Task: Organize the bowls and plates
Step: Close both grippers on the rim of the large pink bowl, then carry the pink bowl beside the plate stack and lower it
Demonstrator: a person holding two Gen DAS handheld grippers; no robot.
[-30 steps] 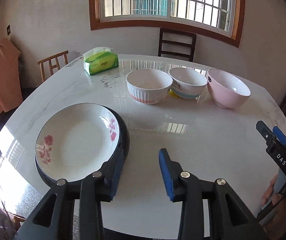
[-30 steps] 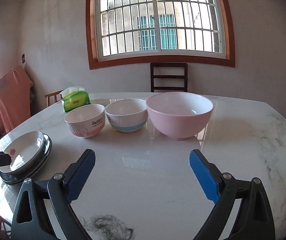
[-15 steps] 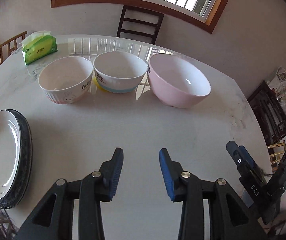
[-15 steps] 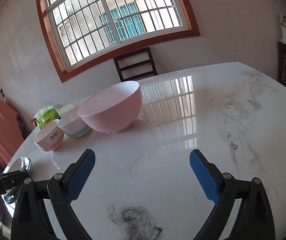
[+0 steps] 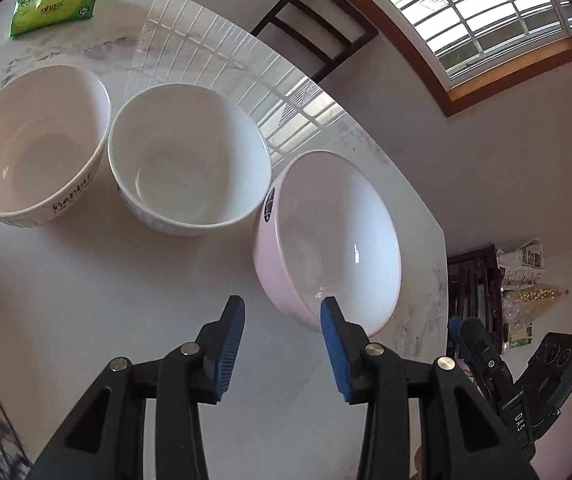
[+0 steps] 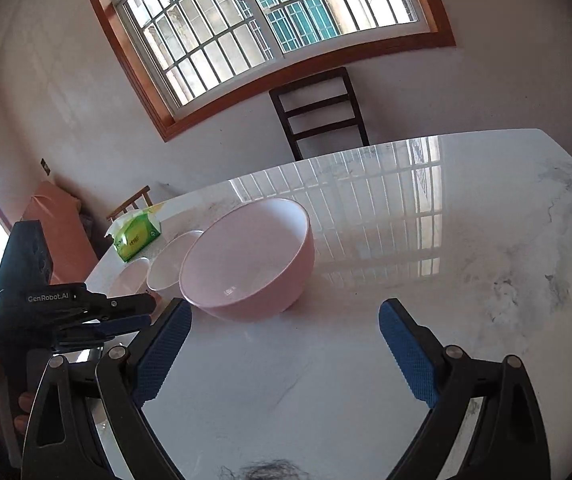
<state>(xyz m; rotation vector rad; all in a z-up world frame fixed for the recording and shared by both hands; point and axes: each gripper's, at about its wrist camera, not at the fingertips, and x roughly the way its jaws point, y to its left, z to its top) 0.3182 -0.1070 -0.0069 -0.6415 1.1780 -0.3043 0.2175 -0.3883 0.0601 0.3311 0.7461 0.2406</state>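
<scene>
Both claws are hanging spread and empty, left gripper (image 5: 282,308) hovering at the near rim of the pink bowl (image 5: 337,240) mid-frame, right gripper (image 6: 282,316) facing it, two white bowls (image 5: 188,158) sitting upper left

The left claw (image 5: 282,314) stands with its two blue-padded fingers parted and nothing between them. Its right fingertip (image 5: 327,308) overlaps the near rim of the pink bowl (image 5: 325,240) in the left wrist view; whether it touches cannot be told. Its left fingertip (image 5: 236,310) hangs over the counter (image 5: 86,280).

The right claw (image 6: 282,344) is spread much wider, its pads (image 6: 405,352) well apart and holding nothing, above the counter's near part. In the right wrist view the left claw's black body reaches in from the left, with the person's fingers (image 6: 24,404) partly seen on its handle.
</scene>
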